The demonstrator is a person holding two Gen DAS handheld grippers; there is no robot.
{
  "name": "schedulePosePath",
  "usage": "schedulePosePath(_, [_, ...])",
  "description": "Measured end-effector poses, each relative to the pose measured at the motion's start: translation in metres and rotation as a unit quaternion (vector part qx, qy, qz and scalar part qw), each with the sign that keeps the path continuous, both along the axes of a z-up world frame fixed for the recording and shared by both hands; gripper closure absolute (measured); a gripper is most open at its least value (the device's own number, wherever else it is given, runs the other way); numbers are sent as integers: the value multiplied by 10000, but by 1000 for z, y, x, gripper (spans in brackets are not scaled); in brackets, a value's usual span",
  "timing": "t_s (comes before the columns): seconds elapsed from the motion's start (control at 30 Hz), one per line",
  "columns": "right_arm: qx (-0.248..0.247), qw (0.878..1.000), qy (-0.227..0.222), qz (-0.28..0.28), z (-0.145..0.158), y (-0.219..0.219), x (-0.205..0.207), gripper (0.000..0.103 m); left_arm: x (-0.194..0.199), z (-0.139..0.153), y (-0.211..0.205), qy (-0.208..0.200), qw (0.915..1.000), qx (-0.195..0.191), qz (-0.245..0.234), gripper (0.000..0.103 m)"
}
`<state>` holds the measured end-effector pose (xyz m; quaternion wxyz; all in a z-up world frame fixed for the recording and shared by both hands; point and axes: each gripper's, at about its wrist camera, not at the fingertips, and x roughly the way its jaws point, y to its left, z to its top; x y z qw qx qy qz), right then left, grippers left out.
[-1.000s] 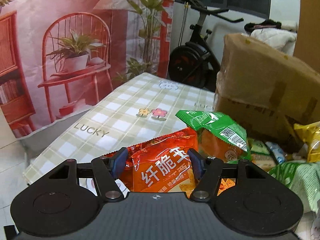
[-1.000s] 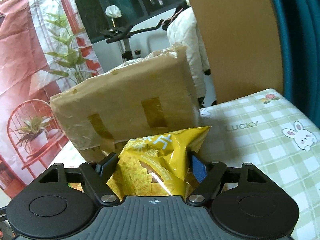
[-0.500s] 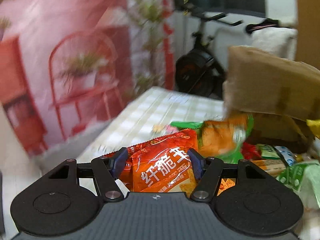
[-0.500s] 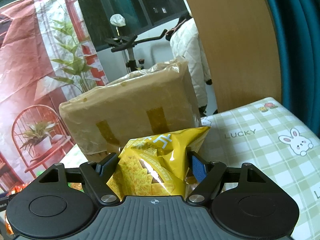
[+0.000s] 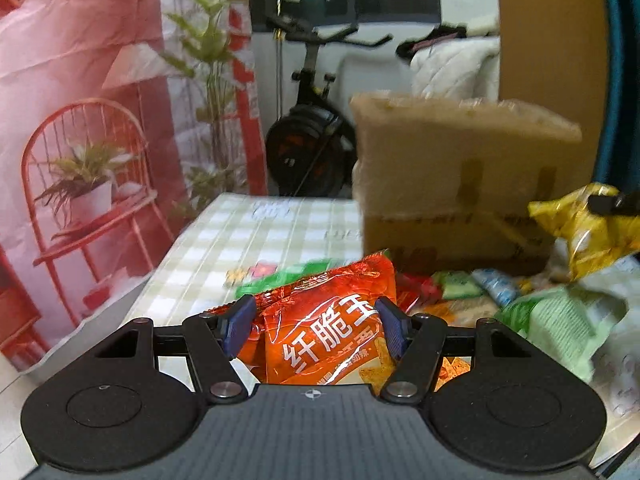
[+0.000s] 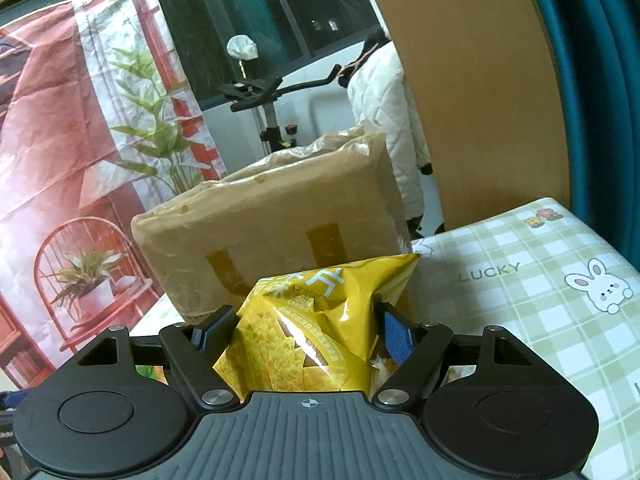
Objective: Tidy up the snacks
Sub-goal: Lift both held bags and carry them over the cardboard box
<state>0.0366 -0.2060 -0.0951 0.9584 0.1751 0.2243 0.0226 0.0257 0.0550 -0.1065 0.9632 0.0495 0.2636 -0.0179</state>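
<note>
Both grippers are loaded, and the move ahead turns on where each stands against the brown box (image 5: 456,184) at the back of the checked table (image 5: 256,240). The left gripper (image 5: 316,330) pinches a red bag (image 5: 332,332) across its width, blue pads pressed into both sides, the bag's long axis running forward along the fingers; the box lies ahead of it and to the right, with a loose heap of packets (image 5: 520,300) at the foot of the box in between. The right gripper (image 6: 306,330) clamps a yellow bag (image 6: 320,320) the same way, and the box (image 6: 276,236) fills the view directly in front of it, close behind the bag's top edge. I judge the right hand the nearer of the two to the box, so if the box is the destination, its bag has the shorter path. Whether the box's top is open I cannot tell.
</note>
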Motion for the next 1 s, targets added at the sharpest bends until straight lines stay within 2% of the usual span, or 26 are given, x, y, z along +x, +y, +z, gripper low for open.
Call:
schedulePosePath(0.23, [79, 9997, -209, -91, 11, -10, -3, 30, 3, 41, -5, -914, 9957, -8, -119, 36])
schedulePosePath(0.57, [-284, 9943, -1020, -94, 65, -17, -1, 30, 53, 84, -43, -1461, 9884, 49, -421, 36])
schedulePosePath(0.8, [-860, 9841, -1555, 13, 109, -25, 39, 30, 106, 102, -75, -1575, 9857, 102, -585, 36])
schedulePosePath(1.0, [-1375, 9766, -1630, 280, 123, -23, 102, 30, 159, 110, -95, -1580, 9858, 153, -543, 35])
